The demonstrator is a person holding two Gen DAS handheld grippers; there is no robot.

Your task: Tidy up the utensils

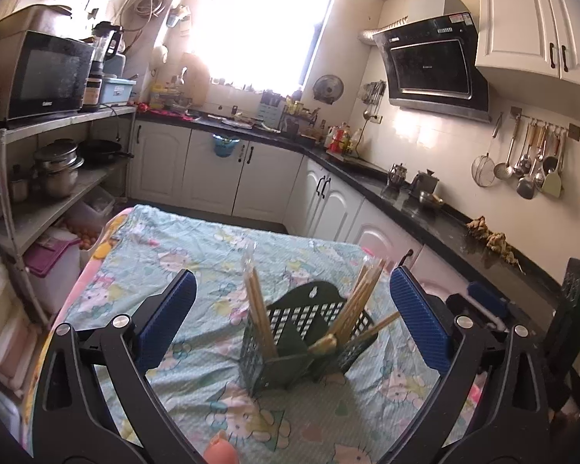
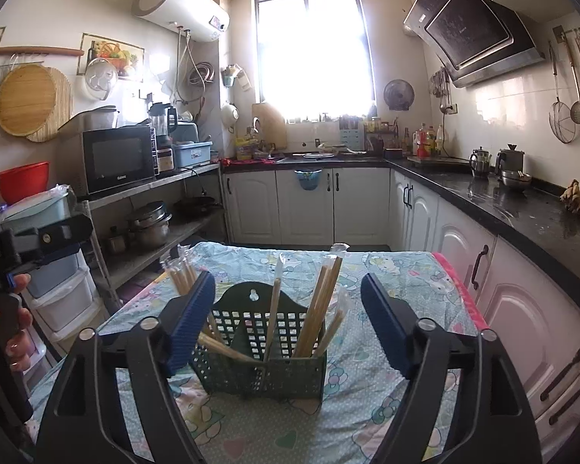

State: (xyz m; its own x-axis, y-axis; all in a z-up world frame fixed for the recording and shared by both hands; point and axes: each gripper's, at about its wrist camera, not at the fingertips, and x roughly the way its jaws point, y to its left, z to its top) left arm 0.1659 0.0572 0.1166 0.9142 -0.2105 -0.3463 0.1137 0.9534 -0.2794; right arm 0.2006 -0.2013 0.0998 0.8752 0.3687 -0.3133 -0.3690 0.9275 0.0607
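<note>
Both tongs, left tongs (image 1: 292,321) and right tongs (image 2: 288,323), gape wide, framing the chopstick holder (image 2: 265,352) untouched.

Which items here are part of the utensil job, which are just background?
Job:
- green utensil holder
- wrapped chopsticks standing in it
- left gripper, open, empty
- right gripper, open, empty

Background:
- cartoon tablecloth
- microwave
- pots on the shelf
- hanging ladles
- range hood
</note>
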